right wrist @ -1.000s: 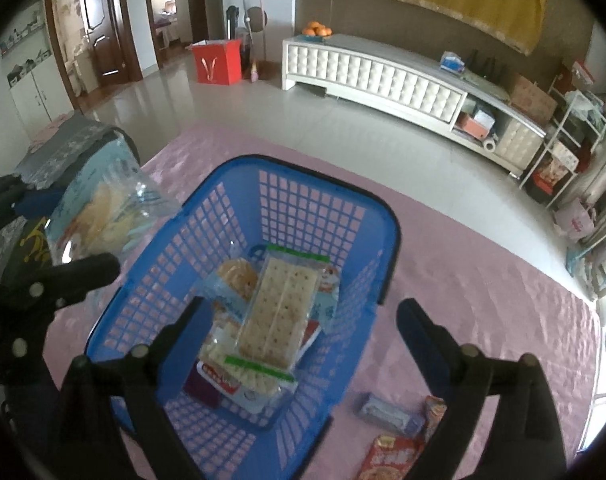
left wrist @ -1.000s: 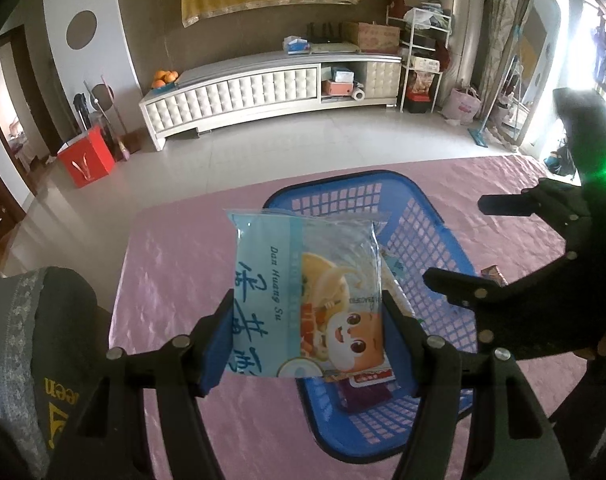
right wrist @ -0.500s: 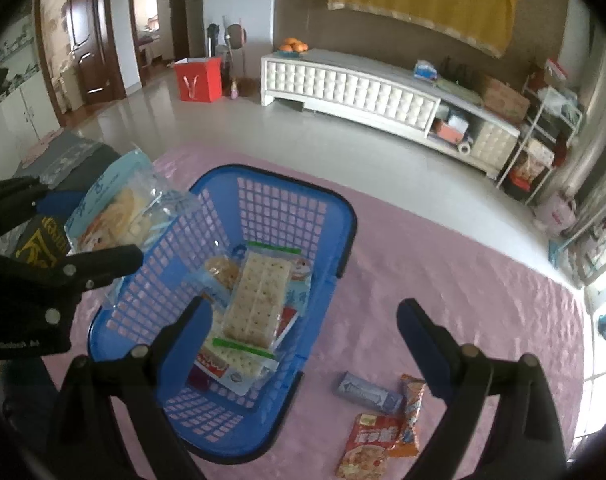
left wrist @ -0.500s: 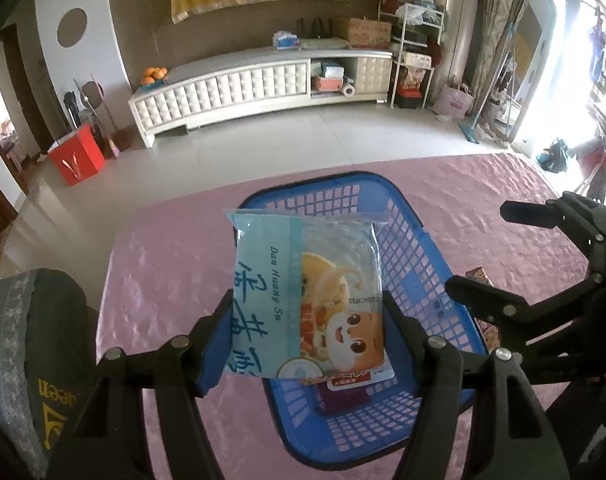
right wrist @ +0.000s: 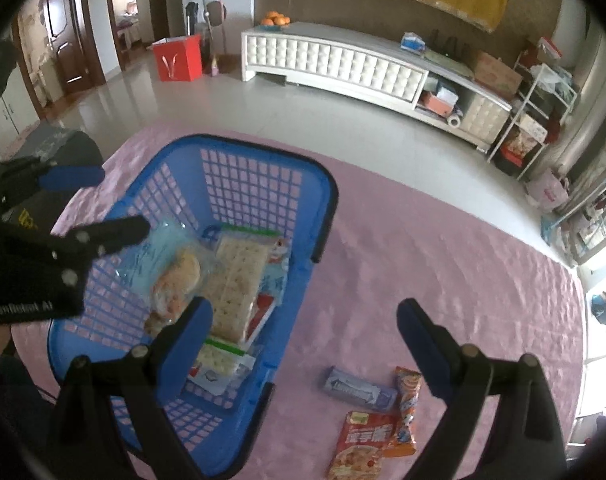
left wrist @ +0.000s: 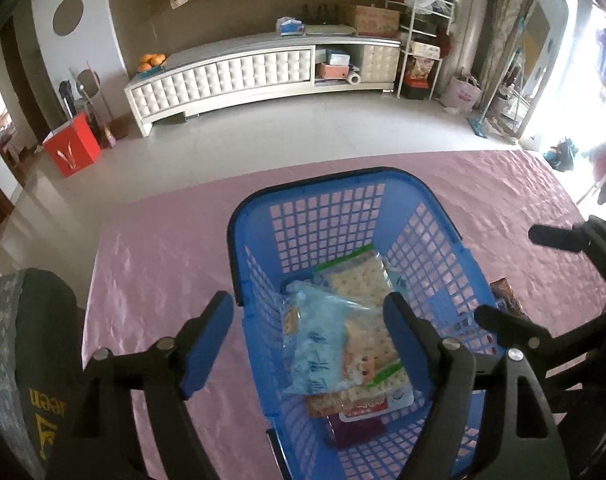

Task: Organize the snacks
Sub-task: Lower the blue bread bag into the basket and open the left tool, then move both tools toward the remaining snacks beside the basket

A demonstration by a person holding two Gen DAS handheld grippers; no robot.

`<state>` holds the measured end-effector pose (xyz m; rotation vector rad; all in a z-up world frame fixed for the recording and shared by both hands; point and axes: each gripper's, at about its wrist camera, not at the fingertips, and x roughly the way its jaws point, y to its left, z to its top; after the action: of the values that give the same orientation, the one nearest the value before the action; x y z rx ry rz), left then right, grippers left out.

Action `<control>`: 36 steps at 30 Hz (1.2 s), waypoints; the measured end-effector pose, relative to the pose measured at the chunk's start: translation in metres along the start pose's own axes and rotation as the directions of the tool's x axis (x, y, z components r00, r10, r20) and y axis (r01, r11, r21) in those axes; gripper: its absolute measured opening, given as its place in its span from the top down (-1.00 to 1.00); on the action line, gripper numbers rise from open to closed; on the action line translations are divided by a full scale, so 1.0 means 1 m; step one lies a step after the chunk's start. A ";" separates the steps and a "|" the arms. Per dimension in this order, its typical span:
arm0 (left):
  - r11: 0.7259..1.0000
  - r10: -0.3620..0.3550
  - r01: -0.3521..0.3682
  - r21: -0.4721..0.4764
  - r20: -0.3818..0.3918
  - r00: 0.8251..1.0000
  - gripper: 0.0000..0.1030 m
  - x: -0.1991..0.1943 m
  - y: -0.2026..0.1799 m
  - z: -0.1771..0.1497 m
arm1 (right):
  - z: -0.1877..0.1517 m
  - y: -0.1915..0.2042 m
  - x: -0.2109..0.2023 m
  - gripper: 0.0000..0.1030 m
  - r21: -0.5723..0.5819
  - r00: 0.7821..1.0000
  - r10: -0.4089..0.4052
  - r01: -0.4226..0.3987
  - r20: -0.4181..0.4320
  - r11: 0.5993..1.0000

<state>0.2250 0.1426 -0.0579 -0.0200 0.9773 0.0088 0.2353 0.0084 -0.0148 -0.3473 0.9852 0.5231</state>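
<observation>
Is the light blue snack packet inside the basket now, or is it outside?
Inside. The light blue snack packet lies on the cracker packs within the blue basket, and the left gripper above it is open.

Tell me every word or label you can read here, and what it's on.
"GenRobot AI", blurred: on the left gripper body.
"een", upside down, partly hidden: yellow letters on the dark cloth.
Printing on the blue packet, the red packet, the orange packet and the grey bar: too blurred to read.

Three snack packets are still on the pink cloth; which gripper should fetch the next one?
Right. The right gripper is open above the red packet; the left gripper hangs over the basket.
</observation>
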 end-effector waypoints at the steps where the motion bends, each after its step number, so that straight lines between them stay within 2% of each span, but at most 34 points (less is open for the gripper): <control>1: 1.000 -0.005 0.005 -0.003 -0.004 1.000 -0.46 -0.001 0.001 -0.001 | -0.002 -0.002 0.001 -0.86 0.010 1.000 0.013 -0.013 -0.007 1.000; 6: 1.000 0.014 -0.014 0.022 -0.007 1.000 -0.46 -0.015 -0.004 -0.011 | -0.004 -0.004 -0.003 -0.86 0.023 1.000 0.030 -0.030 -0.005 0.999; 12: 0.999 0.028 -0.028 0.017 0.011 1.000 -0.46 -0.041 -0.010 -0.019 | -0.010 -0.004 -0.031 -0.86 0.037 0.998 0.058 -0.059 0.035 0.998; 19: 1.000 0.020 -0.021 0.017 0.046 0.999 -0.46 -0.074 -0.036 -0.040 | -0.026 -0.001 -0.061 -0.86 0.030 0.997 0.048 -0.050 0.067 0.998; 28: 1.000 -0.013 0.013 -0.004 0.065 0.998 -0.46 -0.096 -0.074 -0.061 | -0.059 -0.009 -0.095 -0.86 0.057 0.994 0.058 -0.063 0.093 0.996; 36: 1.000 -0.008 0.006 0.028 0.052 0.999 -0.46 -0.092 -0.119 -0.082 | -0.085 -0.036 -0.107 -0.86 0.103 0.994 0.051 -0.062 0.101 0.993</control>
<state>0.1075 0.0217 -0.0262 0.0029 0.9250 -0.0108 0.1489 -0.0912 0.0347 -0.1976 0.9255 0.5322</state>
